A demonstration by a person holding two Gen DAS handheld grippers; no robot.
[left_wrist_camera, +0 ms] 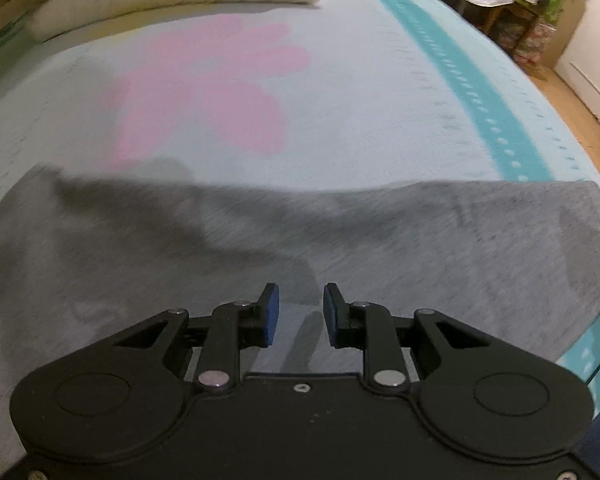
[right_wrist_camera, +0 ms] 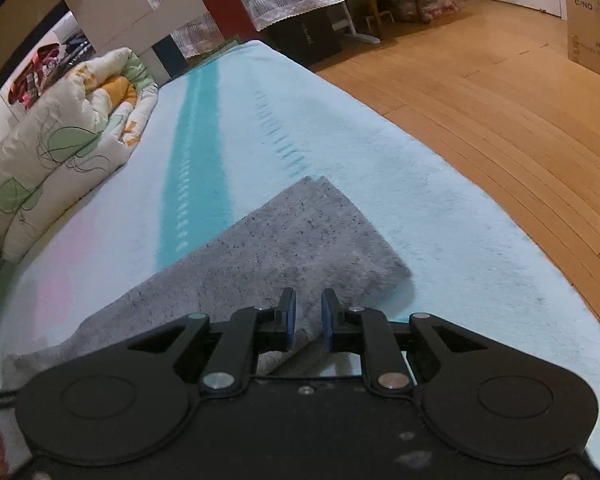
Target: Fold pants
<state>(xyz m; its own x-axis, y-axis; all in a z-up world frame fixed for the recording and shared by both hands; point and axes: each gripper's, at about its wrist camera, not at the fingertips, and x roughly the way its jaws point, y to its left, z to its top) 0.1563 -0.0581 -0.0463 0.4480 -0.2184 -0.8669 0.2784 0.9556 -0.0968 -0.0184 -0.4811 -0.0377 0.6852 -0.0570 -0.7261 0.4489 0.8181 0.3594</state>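
Note:
Grey pants lie spread across the pale blue bed cover in the left wrist view, which is motion-blurred. My left gripper is open and empty, just above the grey cloth. In the right wrist view one grey pant leg runs away from me to its hem near the bed's right edge. My right gripper is open, its pads a narrow gap apart, with a raised fold of the grey cloth lying between and beneath them, not pinched.
A rolled floral quilt lies along the bed's far left side. The cover has a teal stripe and a pink patch. Wooden floor drops off right of the bed, with a cardboard box and furniture beyond.

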